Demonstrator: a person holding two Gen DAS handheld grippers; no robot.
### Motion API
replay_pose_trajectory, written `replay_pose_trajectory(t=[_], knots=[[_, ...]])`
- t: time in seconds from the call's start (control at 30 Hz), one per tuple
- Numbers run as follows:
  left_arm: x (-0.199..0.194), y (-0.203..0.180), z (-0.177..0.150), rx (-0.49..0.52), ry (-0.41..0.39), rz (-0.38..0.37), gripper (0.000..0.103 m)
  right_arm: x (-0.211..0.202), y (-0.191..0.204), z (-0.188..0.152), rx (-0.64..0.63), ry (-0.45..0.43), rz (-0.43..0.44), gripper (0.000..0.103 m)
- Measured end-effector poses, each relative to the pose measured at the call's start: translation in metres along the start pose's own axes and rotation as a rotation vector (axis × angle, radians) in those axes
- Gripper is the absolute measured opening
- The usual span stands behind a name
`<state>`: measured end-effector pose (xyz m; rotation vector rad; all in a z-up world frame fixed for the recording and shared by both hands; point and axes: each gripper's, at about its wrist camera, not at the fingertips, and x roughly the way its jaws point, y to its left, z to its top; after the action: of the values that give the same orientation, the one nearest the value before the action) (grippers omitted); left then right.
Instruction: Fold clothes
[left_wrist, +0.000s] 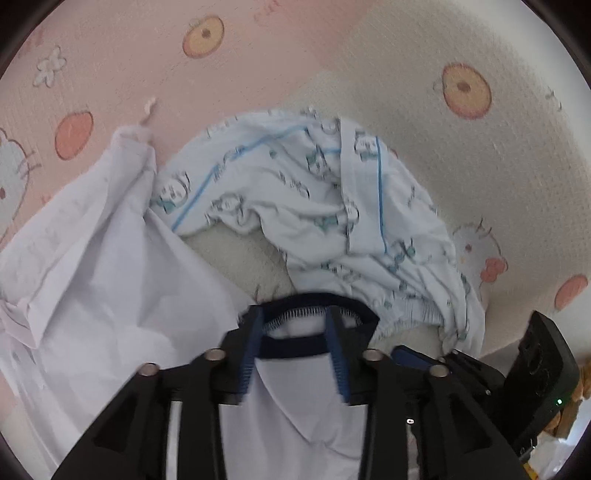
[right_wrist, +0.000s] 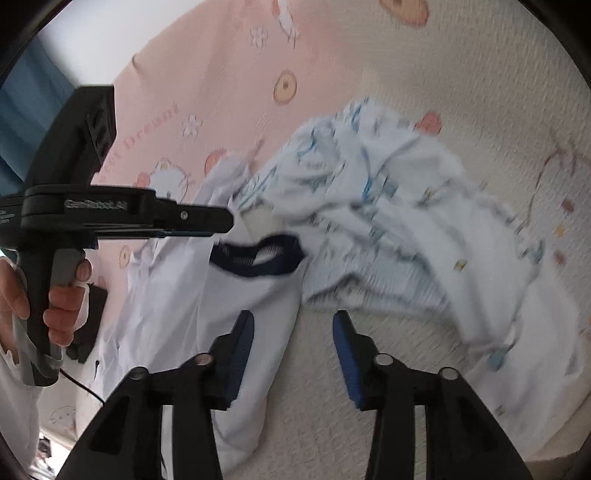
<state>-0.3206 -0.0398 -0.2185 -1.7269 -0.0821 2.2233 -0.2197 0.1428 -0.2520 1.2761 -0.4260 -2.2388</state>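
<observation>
The left gripper (left_wrist: 295, 332) points steeply down over the white T-shirt (left_wrist: 110, 280), its blue-padded fingers (left_wrist: 255, 354) standing apart on either side of the navy collar (left_wrist: 295, 349); the collar band runs between them, but the pads do not look pressed against it. The left wrist view shows the shirt crumpled and spreading away to the left, with a sleeve bunched up at its far end. Just beyond the collar lies a pale blue printed garment (left_wrist: 314, 199) with blue piping, heaped in folds and touching the shirt's edge.

The right wrist view shows what the first cannot: the left gripper from the side (right_wrist: 221, 221), held by a person's hand (right_wrist: 55, 299) around its grey trigger, its tip above the collar (right_wrist: 258, 254). The right gripper (right_wrist: 293, 332) hangs with its jaws apart, the left finger (right_wrist: 242, 350) over the shirt's edge (right_wrist: 236, 295), the right over bare cover, nothing between the pads. The printed garment (right_wrist: 406, 229) is blurred here. Everything lies on a pink and cream cartoon-printed bedcover (right_wrist: 480, 92).
</observation>
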Motion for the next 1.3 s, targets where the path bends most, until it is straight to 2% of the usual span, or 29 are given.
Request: replay_pose_trajectory(t=[0.17,0.23,0.3,0.4,0.73,0.87,0.93,0.97,1.0,1.03,1.07,1.1,1.17,1.2,1.3], knots=[[0.013,0.004,-0.015,-0.076,0.072,-0.062,0.037,0.009,0.007,-0.006,0.017,0.028,0.039,0.044],[0.014,0.008,-0.017,-0.105,0.083,-0.080,0.042,0.010,0.014,-0.007,-0.019,0.031,0.027,0.044],[0.015,0.012,-0.020,-0.134,0.093,-0.098,0.053,0.014,0.019,-0.005,-0.046,0.036,0.010,0.044],[0.019,0.016,-0.020,-0.167,0.108,-0.145,0.053,0.022,0.021,-0.002,-0.044,0.051,0.006,0.044],[0.047,0.018,-0.021,-0.208,0.187,-0.122,0.053,0.032,0.017,0.003,-0.010,0.041,0.020,0.044],[0.055,0.020,-0.021,-0.236,0.177,-0.116,0.053,0.036,0.017,0.003,-0.002,0.010,0.018,0.043],[0.056,0.016,-0.023,-0.213,0.157,-0.098,0.053,0.037,0.020,0.002,-0.012,-0.004,-0.015,0.036],[0.055,0.013,-0.024,-0.194,0.145,-0.084,0.053,0.040,0.023,0.002,-0.021,-0.007,-0.049,0.021],[0.055,0.010,-0.025,-0.173,0.133,-0.070,0.050,0.042,0.024,0.002,-0.023,-0.009,-0.073,0.007],[0.053,0.006,-0.026,-0.151,0.119,-0.049,0.045,0.044,0.025,0.002,-0.024,-0.011,-0.097,0.006],[0.052,0.003,-0.028,-0.129,0.106,-0.031,0.026,0.044,0.024,0.001,-0.014,-0.014,-0.099,0.005],[0.049,-0.001,-0.028,-0.104,0.094,-0.026,0.014,0.041,0.025,0.001,-0.005,-0.027,-0.102,0.004],[0.043,-0.006,-0.029,-0.069,0.073,-0.037,0.014,0.033,0.030,0.002,-0.029,-0.051,-0.128,0.004],[0.039,-0.009,-0.029,-0.058,0.064,-0.054,0.006,0.025,0.033,0.002,-0.055,-0.076,-0.145,0.004],[0.028,-0.015,-0.026,-0.052,0.049,-0.152,0.006,0.005,0.033,0.000,-0.070,-0.119,-0.160,0.004]])
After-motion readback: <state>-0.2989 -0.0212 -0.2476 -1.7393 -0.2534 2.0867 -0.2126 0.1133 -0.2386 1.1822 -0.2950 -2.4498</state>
